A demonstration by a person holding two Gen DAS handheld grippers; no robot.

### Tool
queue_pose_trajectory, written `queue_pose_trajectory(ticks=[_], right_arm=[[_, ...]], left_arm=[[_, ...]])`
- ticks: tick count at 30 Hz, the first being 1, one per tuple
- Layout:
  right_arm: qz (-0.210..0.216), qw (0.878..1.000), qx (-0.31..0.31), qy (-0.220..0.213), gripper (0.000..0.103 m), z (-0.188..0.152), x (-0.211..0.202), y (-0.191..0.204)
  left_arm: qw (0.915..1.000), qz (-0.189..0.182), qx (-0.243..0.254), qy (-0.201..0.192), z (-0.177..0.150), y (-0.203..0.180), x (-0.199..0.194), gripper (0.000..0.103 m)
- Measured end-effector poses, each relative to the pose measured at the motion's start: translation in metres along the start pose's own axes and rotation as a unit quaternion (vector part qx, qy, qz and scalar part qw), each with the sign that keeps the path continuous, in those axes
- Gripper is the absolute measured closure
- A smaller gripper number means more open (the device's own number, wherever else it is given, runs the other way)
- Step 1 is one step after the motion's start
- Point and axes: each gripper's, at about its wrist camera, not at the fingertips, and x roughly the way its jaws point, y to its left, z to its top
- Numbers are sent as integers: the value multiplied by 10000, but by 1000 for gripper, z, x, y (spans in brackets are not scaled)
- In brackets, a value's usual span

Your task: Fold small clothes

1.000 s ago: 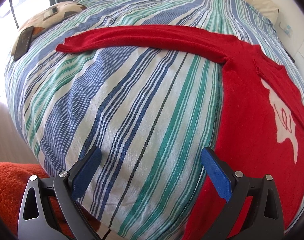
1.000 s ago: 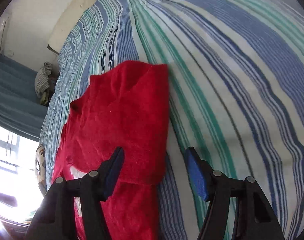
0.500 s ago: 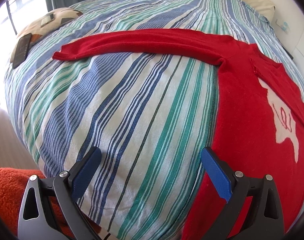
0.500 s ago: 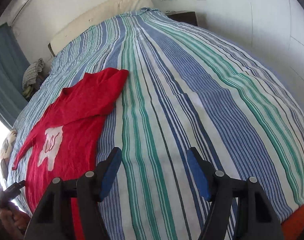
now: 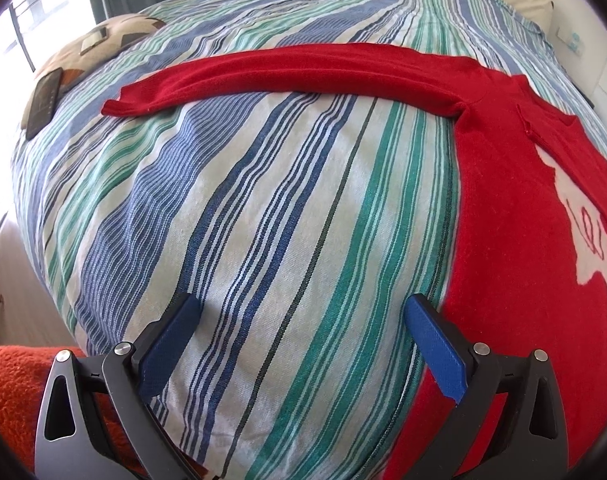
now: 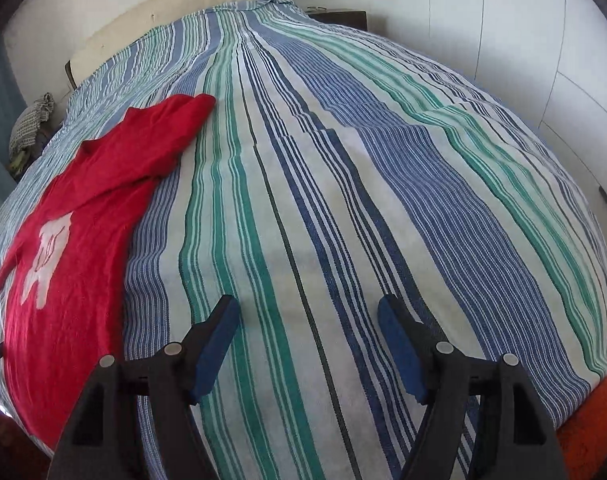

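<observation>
Two pairs of tongs hung wide open and empty as we held them above the striped bed cover (image 5: 263,220), neither gripping any cloth. The left tongs (image 5: 303,344) sat over bare stripes near the cover's front edge, their right blue pad (image 5: 435,346) just beside the hem side of the red sweater (image 5: 515,240) but not touching it. The sweater lay flat on the cover with its white animal patch (image 5: 583,232) facing up and one long sleeve (image 5: 283,76) stretched straight out sideways across the stripes, away from the body.

From the right wrist camera we saw the same red sweater (image 6: 67,248) lying well off to the left of the right tongs (image 6: 307,344), which were poised over bare stripes of the cover (image 6: 383,180). The sweater's other sleeve (image 6: 163,136) was folded in, resting on the garment's upper part.

Beyond the outstretched sleeve, at the cover's far left edge, a dark phone (image 5: 43,102) lay beside a patterned cushion (image 5: 103,40). An orange rug (image 5: 11,400) showed below the cover's front edge, and a cream headboard (image 6: 175,8) rose at its far end.
</observation>
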Motion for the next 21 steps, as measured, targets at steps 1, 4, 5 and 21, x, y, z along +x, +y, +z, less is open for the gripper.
queue_pose_trajectory(ticks=[1, 4, 5, 21], right_arm=[[8, 10000, -14, -3, 28, -1, 0, 0], [28, 10000, -46, 17, 23, -4, 2, 1], [31, 10000, -40, 20, 23, -5, 3, 1], [132, 9999, -26, -2, 14, -7, 7, 5]], left_arm=[[10000, 3, -4, 3, 0, 0, 0, 0], [10000, 18, 0, 9, -1, 0, 2, 0], [10000, 20, 3, 6, -1, 0, 2, 0], [9999, -133, 45, 3, -4, 4, 5, 0]])
